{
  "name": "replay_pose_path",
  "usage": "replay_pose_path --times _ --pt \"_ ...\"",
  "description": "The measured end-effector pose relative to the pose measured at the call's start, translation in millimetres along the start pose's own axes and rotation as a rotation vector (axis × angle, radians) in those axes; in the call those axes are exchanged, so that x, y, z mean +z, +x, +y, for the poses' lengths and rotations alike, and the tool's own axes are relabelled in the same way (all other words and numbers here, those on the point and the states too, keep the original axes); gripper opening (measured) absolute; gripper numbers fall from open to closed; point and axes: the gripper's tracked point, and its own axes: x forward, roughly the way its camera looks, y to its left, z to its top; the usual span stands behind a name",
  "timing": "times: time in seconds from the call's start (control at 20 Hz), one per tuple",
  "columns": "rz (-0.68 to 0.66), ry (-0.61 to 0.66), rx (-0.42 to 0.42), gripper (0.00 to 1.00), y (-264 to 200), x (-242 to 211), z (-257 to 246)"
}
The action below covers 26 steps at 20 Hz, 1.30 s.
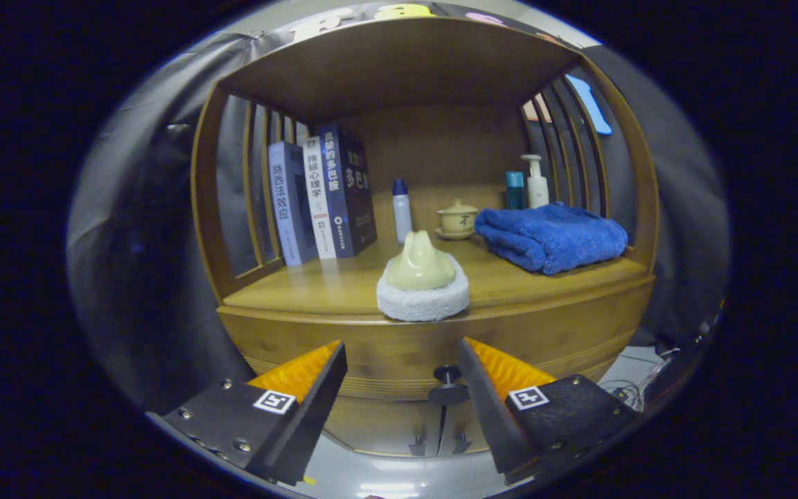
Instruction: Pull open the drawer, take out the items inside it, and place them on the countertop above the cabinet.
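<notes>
One scrubber (423, 287) sits on the countertop (302, 287); gripper (402, 367) jaws gape.

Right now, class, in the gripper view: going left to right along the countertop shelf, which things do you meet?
Books → white bottle with blue cap → lidded cup → blue towel. The open gripper sits below, by the drawer knob.

The towel (550, 237) was deep blue, the scrubber (423, 281) pale green on a white pad, the cabinet (433, 339) honey-brown wood, and the books (323, 197) navy, white and grey-blue.
</notes>
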Motion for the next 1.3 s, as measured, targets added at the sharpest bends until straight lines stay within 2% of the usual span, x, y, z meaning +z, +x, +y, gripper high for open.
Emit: replay_pose_path --times 0.1,0.2,0.35,0.45,0.6,0.8,1.1,1.3 --pt "-0.019 -0.036 0.018 0.86 -11.8 11.7 -13.5" --pt "-0.044 -0.053 0.018 0.73 -25.3 23.8 -37.6" --pt "-0.073 -0.053 0.075 0.54 -51.5 34.4 -66.6" --pt "-0.077 -0.08 0.059 0.53 -70.8 32.7 -102.4" --pt "-0.023 -0.09 0.144 0.53 -97.6 10.9 -131.9" --pt "0.035 -0.095 0.206 0.53 -124.6 -23.9 -183.1" --pt "-0.012 -0.085 0.198 0.53 -132.0 -34.9 -269.9" --pt "-0.027 -0.085 0.114 0.53 -130.9 -35.4 -319.5"
